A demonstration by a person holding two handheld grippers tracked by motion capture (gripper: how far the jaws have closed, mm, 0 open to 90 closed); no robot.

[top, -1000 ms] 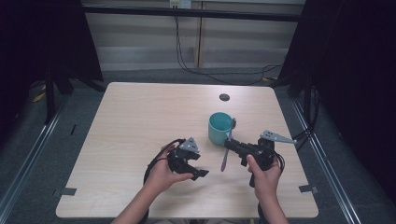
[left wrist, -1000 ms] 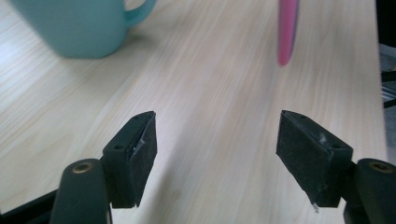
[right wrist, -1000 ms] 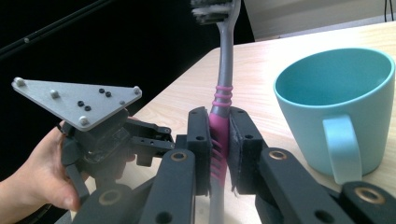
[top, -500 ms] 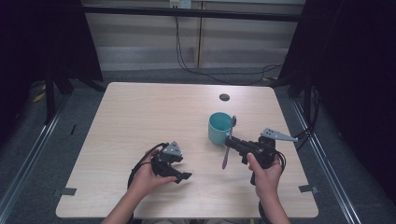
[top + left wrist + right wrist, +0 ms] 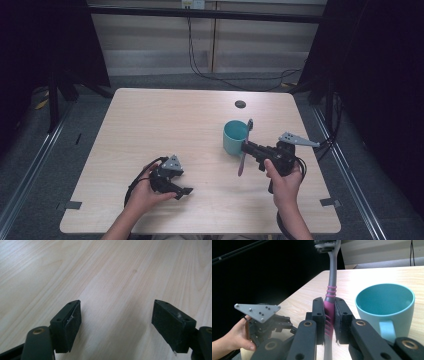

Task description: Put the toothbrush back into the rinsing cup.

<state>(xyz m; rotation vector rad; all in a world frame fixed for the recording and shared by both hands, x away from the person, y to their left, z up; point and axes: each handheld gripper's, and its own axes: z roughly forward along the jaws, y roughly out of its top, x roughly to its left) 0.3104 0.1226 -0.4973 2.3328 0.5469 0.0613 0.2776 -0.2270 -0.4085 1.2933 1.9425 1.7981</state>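
A toothbrush (image 5: 329, 305) is clamped by the right gripper (image 5: 329, 315) just beside the mug (image 5: 386, 307); the left gripper (image 5: 116, 322), just widening, is held empty over the tabletop (image 5: 105, 272).

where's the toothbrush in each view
high view: toothbrush right of centre, held by the right tongs, beside the teal mug.
left gripper view: bare table between open tongs.
right gripper view: toothbrush upright at centre.
Shared landmark: teal mug.
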